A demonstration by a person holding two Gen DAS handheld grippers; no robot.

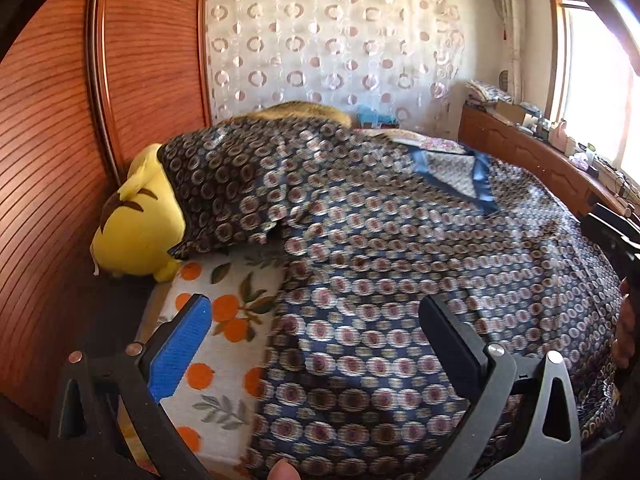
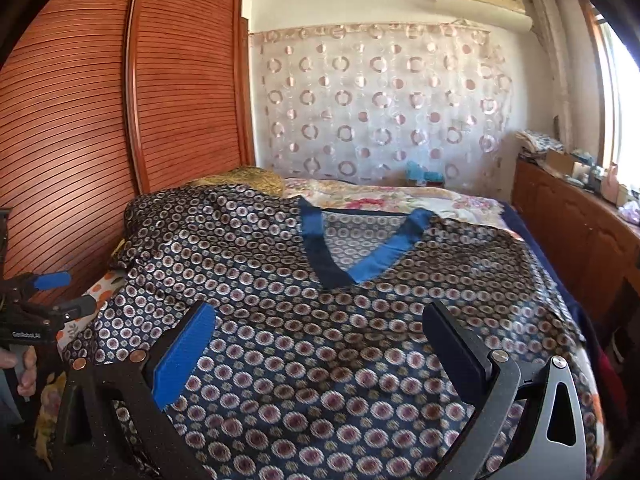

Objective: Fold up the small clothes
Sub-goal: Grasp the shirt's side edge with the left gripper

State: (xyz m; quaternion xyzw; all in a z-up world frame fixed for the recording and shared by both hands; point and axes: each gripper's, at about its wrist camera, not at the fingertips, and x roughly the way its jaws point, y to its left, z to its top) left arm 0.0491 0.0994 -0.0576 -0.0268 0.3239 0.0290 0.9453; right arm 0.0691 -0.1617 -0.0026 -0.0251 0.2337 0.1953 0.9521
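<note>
A dark blue shirt [image 2: 320, 320] printed with round medallions lies spread flat over the bed, its bright blue V-neck collar [image 2: 376, 258] toward the far end. One sleeve [image 1: 224, 184] drapes over a yellow plush toy at the left. My left gripper [image 1: 316, 316] hovers open above the shirt's left edge, nothing between its fingers. My right gripper [image 2: 320, 326] is open too, over the shirt's lower middle. The left gripper [image 2: 48, 292] also shows at the left edge of the right wrist view, held by a hand.
A yellow plush toy [image 1: 136, 224] sits against the slatted wooden wardrobe [image 1: 52, 140] on the left. An orange-print sheet [image 1: 216, 332] shows beside the shirt. A wooden sideboard [image 2: 572, 236] with clutter runs along the right under the window. A circle-patterned curtain [image 2: 380, 104] hangs behind the bed.
</note>
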